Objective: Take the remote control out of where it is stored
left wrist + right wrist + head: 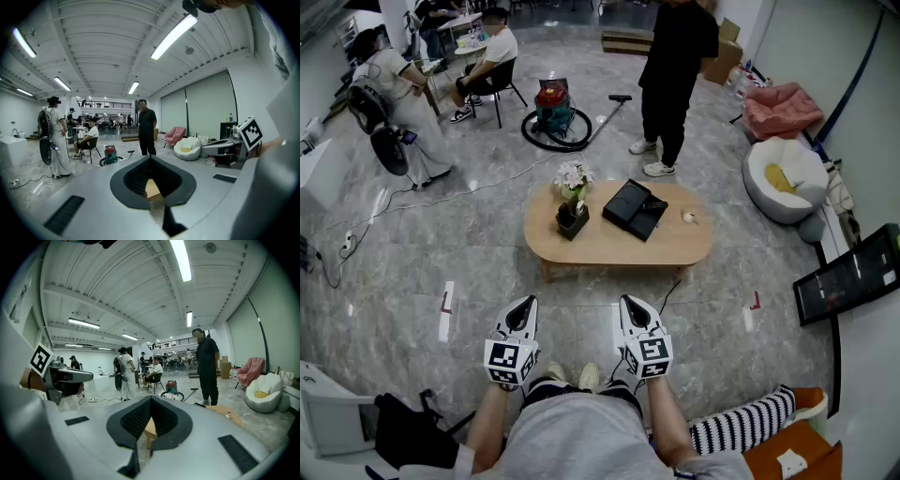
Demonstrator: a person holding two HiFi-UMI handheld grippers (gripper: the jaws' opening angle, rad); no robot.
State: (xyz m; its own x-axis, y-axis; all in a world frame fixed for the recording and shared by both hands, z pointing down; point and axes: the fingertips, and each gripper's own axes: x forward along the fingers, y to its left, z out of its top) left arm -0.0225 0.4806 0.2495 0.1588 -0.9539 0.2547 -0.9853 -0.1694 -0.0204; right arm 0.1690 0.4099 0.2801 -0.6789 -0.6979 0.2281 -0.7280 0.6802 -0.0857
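A flat black box (634, 208) lies on the low oval wooden table (609, 246), a step or two ahead of me. A dark, remote-like shape (654, 203) rests at its right edge; I cannot make it out clearly. My left gripper (523, 305) and right gripper (630, 302) hover side by side over my lap, well short of the table. Both point toward it. In the left gripper view the jaws (150, 158) meet at the tips with nothing between them. The right gripper (151, 399) looks the same, and the table (225, 412) shows past its jaws.
A potted white flower (572, 214) stands left of the box, and a small white object (689, 217) lies to its right. A person in black (675, 66) stands behind the table near a vacuum cleaner (555, 114). Beanbags (785, 178) and a dark screen (848, 277) line the right side.
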